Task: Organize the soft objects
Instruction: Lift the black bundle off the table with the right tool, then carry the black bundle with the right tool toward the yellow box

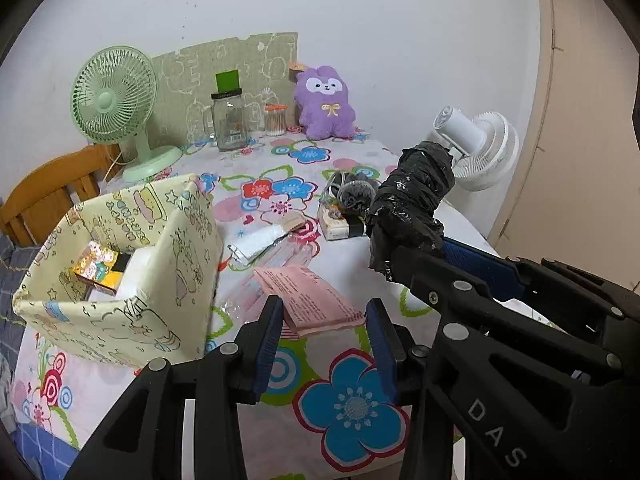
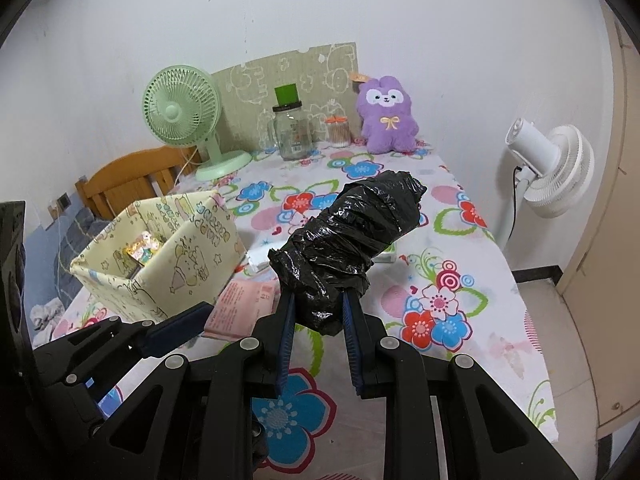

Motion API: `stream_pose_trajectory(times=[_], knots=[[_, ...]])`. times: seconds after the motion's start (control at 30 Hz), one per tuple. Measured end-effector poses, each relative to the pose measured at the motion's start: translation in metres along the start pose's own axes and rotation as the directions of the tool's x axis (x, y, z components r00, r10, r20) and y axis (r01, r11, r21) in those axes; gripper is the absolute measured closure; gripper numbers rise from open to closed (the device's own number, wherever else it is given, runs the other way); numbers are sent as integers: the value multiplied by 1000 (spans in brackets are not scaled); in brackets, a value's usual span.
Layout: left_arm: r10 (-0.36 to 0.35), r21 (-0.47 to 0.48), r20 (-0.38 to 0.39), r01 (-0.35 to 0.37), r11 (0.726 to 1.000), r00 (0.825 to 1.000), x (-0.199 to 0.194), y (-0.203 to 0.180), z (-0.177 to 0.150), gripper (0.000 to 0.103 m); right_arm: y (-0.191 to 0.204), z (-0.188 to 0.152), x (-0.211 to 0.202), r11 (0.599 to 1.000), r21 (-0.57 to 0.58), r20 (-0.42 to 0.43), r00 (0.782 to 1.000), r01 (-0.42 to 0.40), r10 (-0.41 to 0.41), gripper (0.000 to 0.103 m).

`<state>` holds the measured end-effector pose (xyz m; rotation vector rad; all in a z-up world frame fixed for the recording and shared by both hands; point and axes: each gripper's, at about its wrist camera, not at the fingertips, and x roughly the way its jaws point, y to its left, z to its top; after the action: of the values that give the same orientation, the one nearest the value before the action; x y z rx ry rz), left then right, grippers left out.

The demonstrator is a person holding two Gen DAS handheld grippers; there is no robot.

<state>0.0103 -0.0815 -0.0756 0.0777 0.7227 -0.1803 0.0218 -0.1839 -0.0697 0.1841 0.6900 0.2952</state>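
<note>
Your right gripper (image 2: pixel 318 312) pinches the black plastic bundle (image 2: pixel 348 236) at its lower end, both blue pads pressed against the crumpled film, so the bundle stands out ahead of the fingers, tilted up and to the right, clear above the floral tablecloth (image 2: pixel 448 280). From the left wrist view the same bundle (image 1: pixel 412 200) sits up and to the right of your left gripper (image 1: pixel 326 320), well apart from it. Your left gripper is spread with nothing between its pads; it hovers over the near edge of the pink folded sheet (image 1: pixel 312 300), which lies flat on the cloth. The yellow fabric box (image 1: pixel 120 280) stands just left of that sheet, holding a small colourful carton (image 1: pixel 98 266). A white packet (image 1: pixel 260 242) lies beyond the pink sheet. At the far edge of the table stand a green fan (image 1: pixel 114 100), a glass jar (image 1: pixel 229 120) and a purple plush toy (image 1: pixel 326 104).
</note>
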Motion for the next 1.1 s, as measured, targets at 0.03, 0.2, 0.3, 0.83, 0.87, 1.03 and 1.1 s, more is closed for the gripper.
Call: stream_pose_trajectory(times=[0.03,0.2,0.3,0.83,0.87,1.03,1.1], knots=[[-1,1,1,1,1000,1000,-1,0,1,60,0,2,-1,1000,1,2,1000,0,0,77],[-5,8,14,5,1000,1000,-8,-1,10,60,1,11,-7,1000,5,13,1000,10,-10,77],[-7,18,25,7,1000,1000,-13,-2,18,60,1,18,-12,1000,8,23,1000,17,-18,77],[-12,37,63,10,999,998,-32,5,48,60,11,47,-29,999,11,56,998,38,-39,77],[-13,37,66,10,999,998,-33,5,49,60,11,49,-29,999,11,58,998,38,-38,77],[-18,42,76,14,999,997,-37,9,56,59,17,57,-31,999,7,62,997,39,-39,77],[-19,42,77,16,999,997,-38,11,59,59,19,61,-29,999,7,52,998,46,-46,77]])
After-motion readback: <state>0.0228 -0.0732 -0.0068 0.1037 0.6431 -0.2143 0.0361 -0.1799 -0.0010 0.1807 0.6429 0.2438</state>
